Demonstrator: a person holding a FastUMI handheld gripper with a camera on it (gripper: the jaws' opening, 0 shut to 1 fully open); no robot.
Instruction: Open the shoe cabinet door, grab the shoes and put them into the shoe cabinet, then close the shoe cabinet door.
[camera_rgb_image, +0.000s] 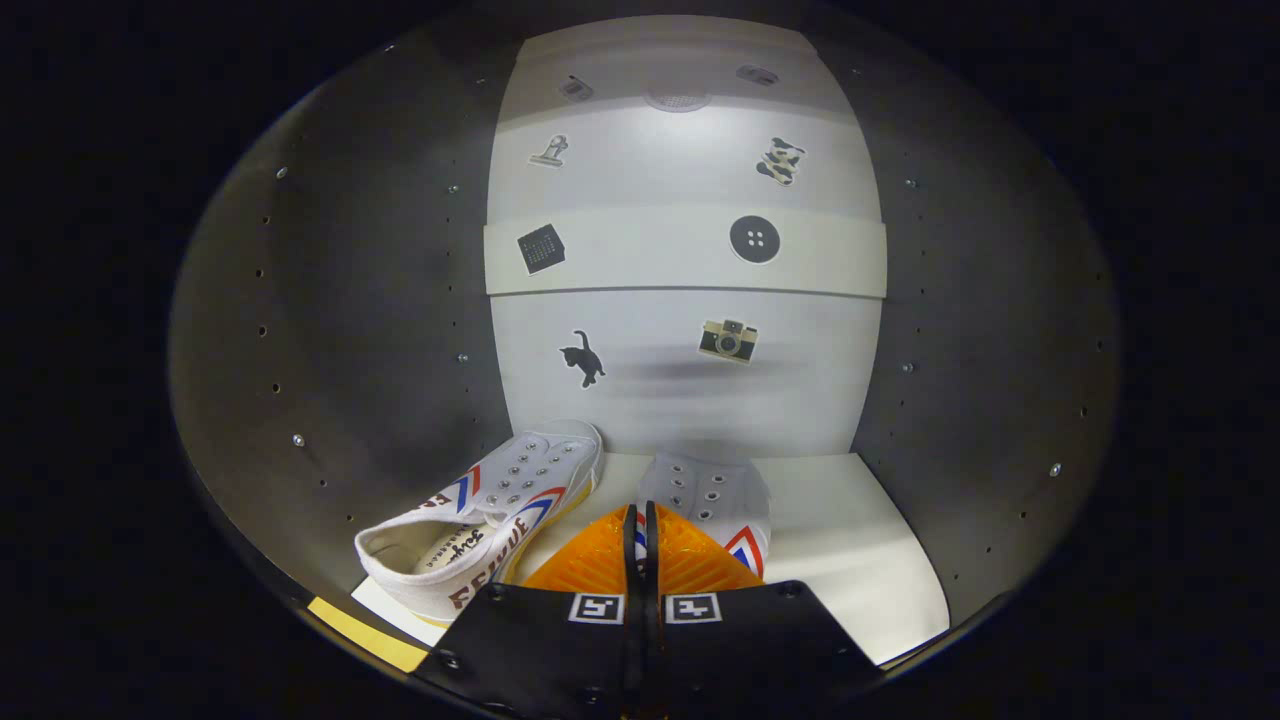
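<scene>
Gripper view, taken from inside the cabinet (380, 330), looking toward its back wall (690, 370). The gripper (641, 530) sits low at the front, its two fingers pressed together with only a thin dark slit between them; the fingertips meet over the heel end of the right shoe (715, 500), and it cannot be told whether any of that shoe's fabric is pinched in the slit. The right shoe stands on the cabinet floor (850, 550), toe pointing to the back wall and nearly reaching it, its eyelet rows facing up just beyond the fingertips. The left shoe (490, 520) lies just to the left of the fingers, also on the floor, angled so that its toe points to the back wall and its open heel faces the front near the dark left side wall; striped trim and lettering mark its side. The two shoes lie close together, with a narrow strip of floor between their toes. On the back wall, above the shoes, a shelf edge (685, 255) crosses horizontally. Stickers dot the back wall: a cat (583, 357) and a camera (728, 340) below the shelf edge, a dark square and a button (755, 239) on it.
</scene>
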